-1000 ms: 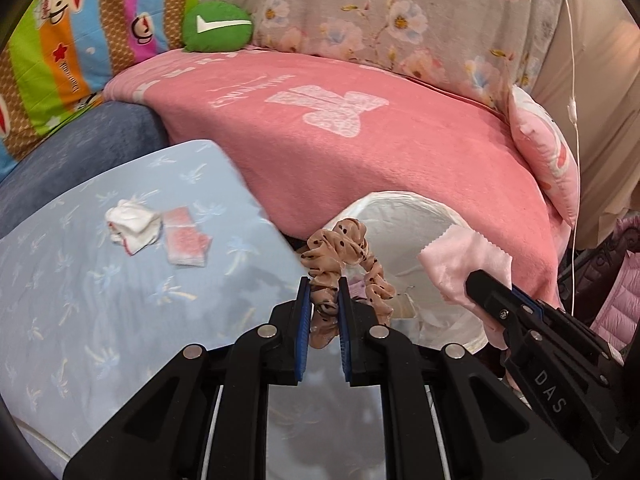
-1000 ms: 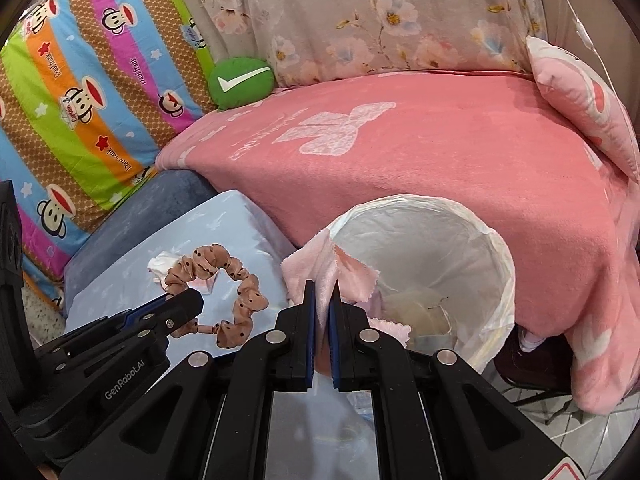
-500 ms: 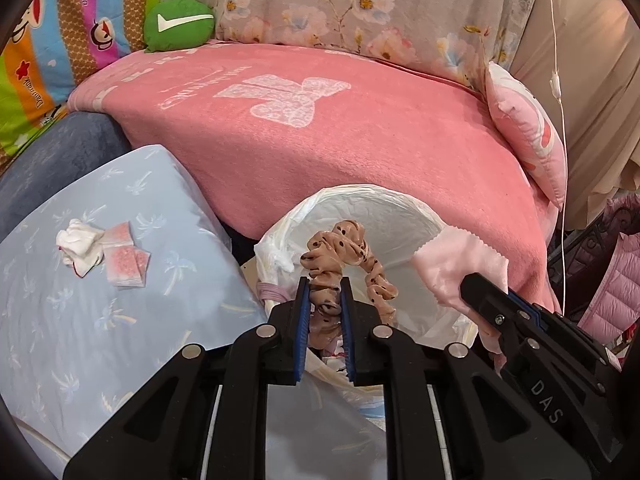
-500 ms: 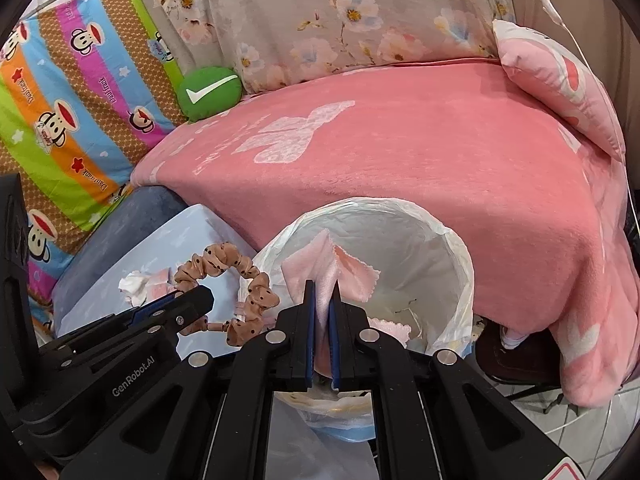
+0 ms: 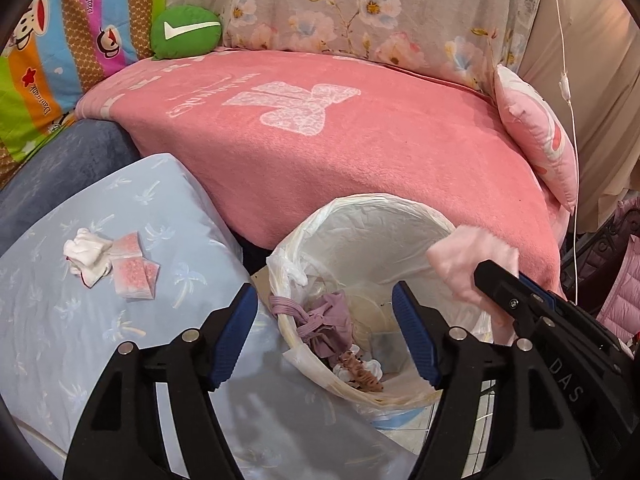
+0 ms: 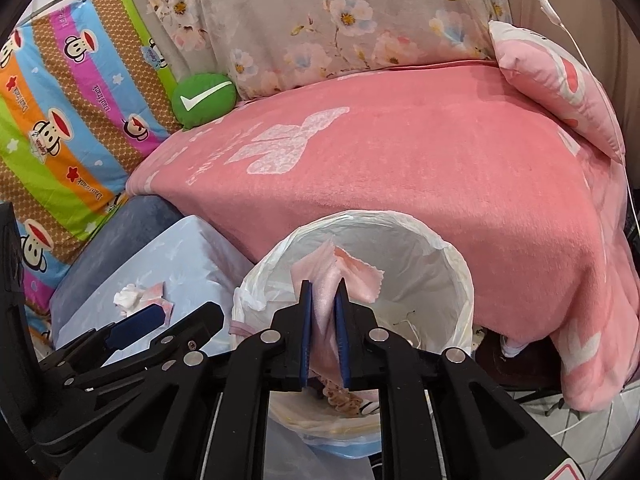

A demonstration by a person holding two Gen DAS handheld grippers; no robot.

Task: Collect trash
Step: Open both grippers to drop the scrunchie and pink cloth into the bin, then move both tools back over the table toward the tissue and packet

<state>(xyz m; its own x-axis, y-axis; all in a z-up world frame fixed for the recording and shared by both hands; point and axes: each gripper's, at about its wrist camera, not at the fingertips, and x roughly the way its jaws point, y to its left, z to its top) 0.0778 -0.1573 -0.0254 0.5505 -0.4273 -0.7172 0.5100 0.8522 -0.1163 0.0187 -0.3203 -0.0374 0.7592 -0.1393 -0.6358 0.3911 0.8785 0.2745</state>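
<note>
Trash bin (image 5: 360,216) sits under both tongs, beside the table (image 5: 60,340). Left tongs (image 5: 325,334) stand spread wide with nothing between them; below, the brown scrunchie (image 5: 362,372) lies in the bin with a purple cloth (image 5: 328,320) — the left view shows both clearly (the right view catches only a bit of scrunchie (image 6: 340,394)). Right tongs (image 6: 323,340) are clenched on a pink cloth (image 6: 340,276) above the bin's mouth. On the table a crumpled tissue (image 5: 86,256) and pink-white packets (image 5: 132,272) lie touching — far smaller in the right view.
</note>
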